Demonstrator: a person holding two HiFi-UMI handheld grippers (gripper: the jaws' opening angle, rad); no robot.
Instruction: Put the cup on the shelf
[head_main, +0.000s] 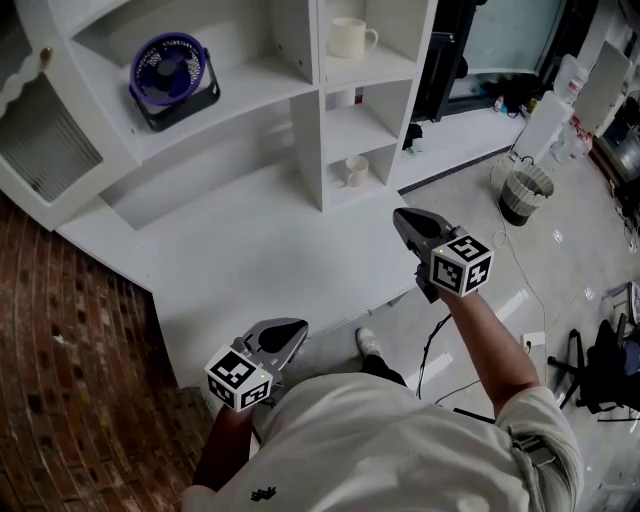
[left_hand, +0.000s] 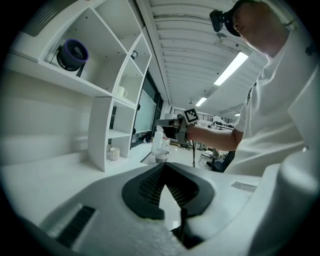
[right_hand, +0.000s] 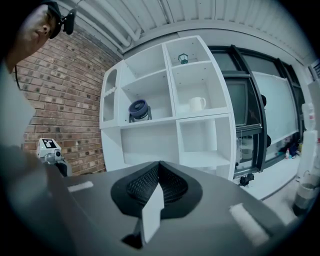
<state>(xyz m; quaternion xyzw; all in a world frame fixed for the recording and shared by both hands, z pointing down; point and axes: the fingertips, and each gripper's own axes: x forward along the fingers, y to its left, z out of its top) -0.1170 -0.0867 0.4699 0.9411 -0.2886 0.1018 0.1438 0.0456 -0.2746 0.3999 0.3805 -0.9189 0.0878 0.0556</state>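
A white mug (head_main: 351, 38) stands in an upper compartment of the white shelf unit (head_main: 305, 90); it also shows as the mug (right_hand: 197, 104) and the mug (left_hand: 120, 92). A smaller cup (head_main: 356, 170) sits in the lowest compartment, seen too as the small cup (left_hand: 114, 153). My right gripper (head_main: 400, 215) hangs in front of the shelf unit, below the small cup, shut with nothing between its jaws (right_hand: 160, 164). My left gripper (head_main: 297, 328) is low over the counter's near edge, shut and empty (left_hand: 164, 166).
A purple fan (head_main: 172, 75) sits on the shelf left of the mug. The white counter (head_main: 270, 250) runs under the shelves. A mesh cabinet door (head_main: 40, 130) and brick wall (head_main: 60, 350) lie left. A bin (head_main: 526, 192) and cables are on the floor at right.
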